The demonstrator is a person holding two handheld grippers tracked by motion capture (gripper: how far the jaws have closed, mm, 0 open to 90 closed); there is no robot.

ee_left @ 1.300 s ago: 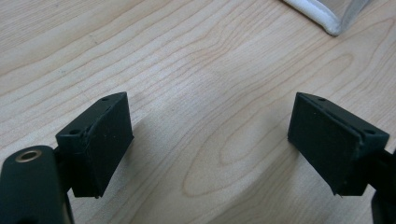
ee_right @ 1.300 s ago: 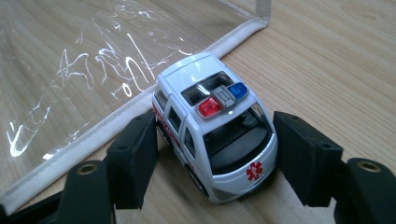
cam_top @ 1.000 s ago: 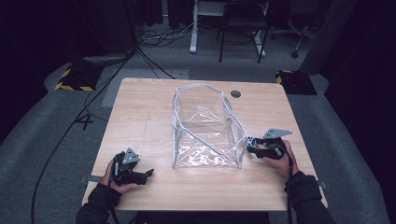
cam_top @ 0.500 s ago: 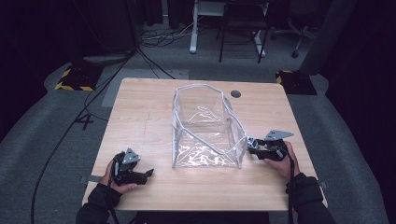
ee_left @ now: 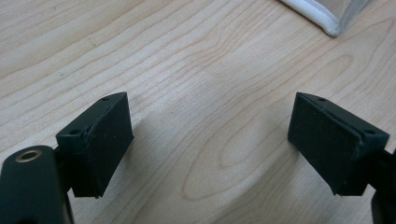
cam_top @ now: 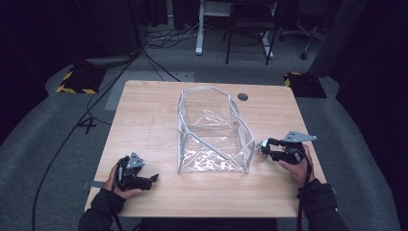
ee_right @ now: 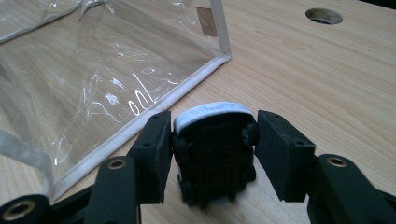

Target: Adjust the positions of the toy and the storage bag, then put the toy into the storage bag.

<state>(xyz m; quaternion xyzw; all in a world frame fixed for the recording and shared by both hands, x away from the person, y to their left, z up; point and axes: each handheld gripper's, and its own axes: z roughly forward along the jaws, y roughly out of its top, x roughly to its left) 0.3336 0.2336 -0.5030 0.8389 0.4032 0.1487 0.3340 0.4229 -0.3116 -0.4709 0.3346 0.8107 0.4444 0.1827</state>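
A clear plastic bag point(cam_top: 211, 139) with white trim stands open at the table's middle; its bottom seam point(ee_right: 154, 114) runs just past my right jaws. My right gripper point(ee_right: 211, 140) is shut on a small toy car point(ee_right: 210, 114), white on top, with its black underside and wheels turned toward the camera. In the high view this gripper point(cam_top: 263, 147) hovers by the bag's near right corner. My left gripper point(cam_top: 153, 179) rests low over the near left of the table, pads point(ee_left: 100, 140) wide open with only bare wood between them. A corner of the bag point(ee_left: 322, 18) lies beyond.
The wooden table point(cam_top: 154, 110) has a round cable hole point(cam_top: 243, 96) behind the bag, also seen beyond my right jaws as the hole point(ee_right: 323, 16). Chairs, a desk frame and cables stand on the dark floor beyond the far edge.
My right gripper has lifted a little with the toy car still in it. The left gripper and the bag have kept still.
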